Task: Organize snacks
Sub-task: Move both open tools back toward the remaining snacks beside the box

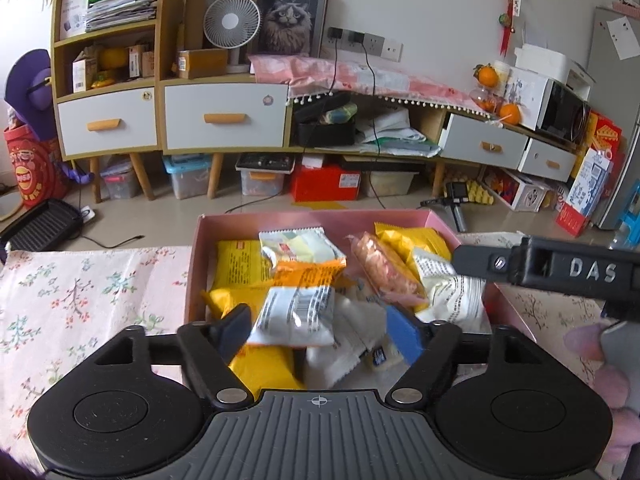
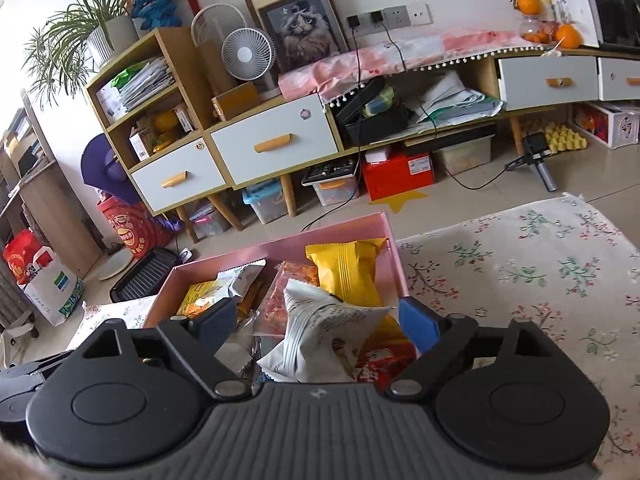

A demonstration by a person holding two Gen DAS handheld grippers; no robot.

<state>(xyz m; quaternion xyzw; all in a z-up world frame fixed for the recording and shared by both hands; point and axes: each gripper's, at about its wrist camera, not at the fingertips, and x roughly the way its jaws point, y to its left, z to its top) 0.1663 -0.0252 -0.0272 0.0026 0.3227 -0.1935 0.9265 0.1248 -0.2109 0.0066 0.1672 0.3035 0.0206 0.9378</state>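
A pink box [image 1: 320, 216] on the floral tablecloth holds several snack packets, yellow [image 1: 240, 268], orange and white ones among them. My left gripper [image 1: 320, 330] hangs over the box's near end, open. A white and orange packet [image 1: 296, 316] lies between its fingers, close to the left pad and well apart from the blue right pad [image 1: 404, 334]. My right gripper [image 2: 316, 326] is open over the same box [image 2: 280, 248]. A crumpled white packet [image 2: 320, 328] stands between its pads, its corner near the blue right pad [image 2: 416, 324]. The right gripper's black finger [image 1: 480, 258] reaches in over the box's right side.
The floral tablecloth [image 2: 520, 280] spreads to both sides of the box. A hand in a pink sleeve [image 1: 592, 360] shows at the right. Behind the table are the floor, a low cabinet with white drawers [image 1: 224, 120], a fan [image 1: 232, 20] and storage bins.
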